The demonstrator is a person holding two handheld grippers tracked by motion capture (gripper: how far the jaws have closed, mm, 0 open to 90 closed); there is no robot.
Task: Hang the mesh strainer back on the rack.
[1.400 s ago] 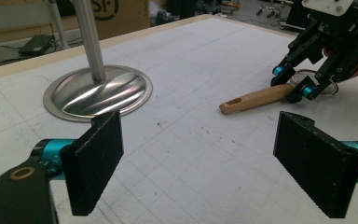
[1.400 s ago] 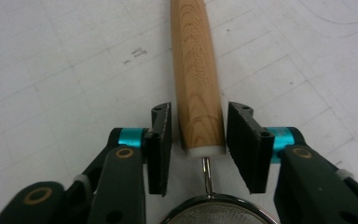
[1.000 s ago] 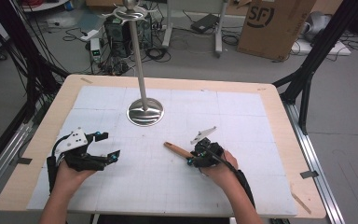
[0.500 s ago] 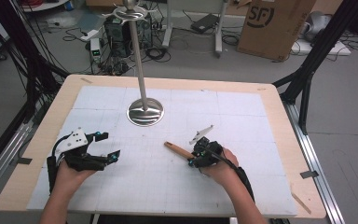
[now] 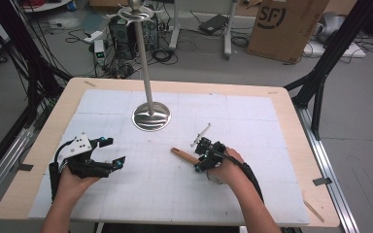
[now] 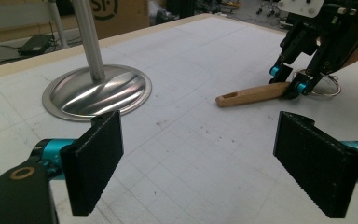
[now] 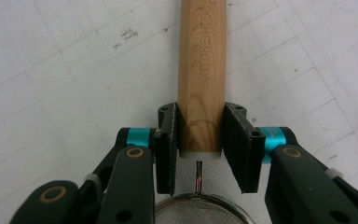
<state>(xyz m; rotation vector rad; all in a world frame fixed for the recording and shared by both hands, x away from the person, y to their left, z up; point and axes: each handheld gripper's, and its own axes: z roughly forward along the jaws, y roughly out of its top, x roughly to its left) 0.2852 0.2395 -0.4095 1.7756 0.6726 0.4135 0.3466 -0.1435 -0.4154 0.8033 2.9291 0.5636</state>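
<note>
Metal stand [image 5: 151,115] w/ round base, well apart from wooden handle [image 5: 184,156].

The high view looks forward and down from above the person's side, taking in the whole counter [image 5: 291,104] and the floor beyond its far edge. The left gripper view sits low near the counter's left edge, facing across it toward the stand's metal base [image 6: 98,93] and the wooden handle [image 6: 254,94]; the high view shares both. The right gripper view looks almost straight down, very close, along that handle [image 7: 201,84].
</note>
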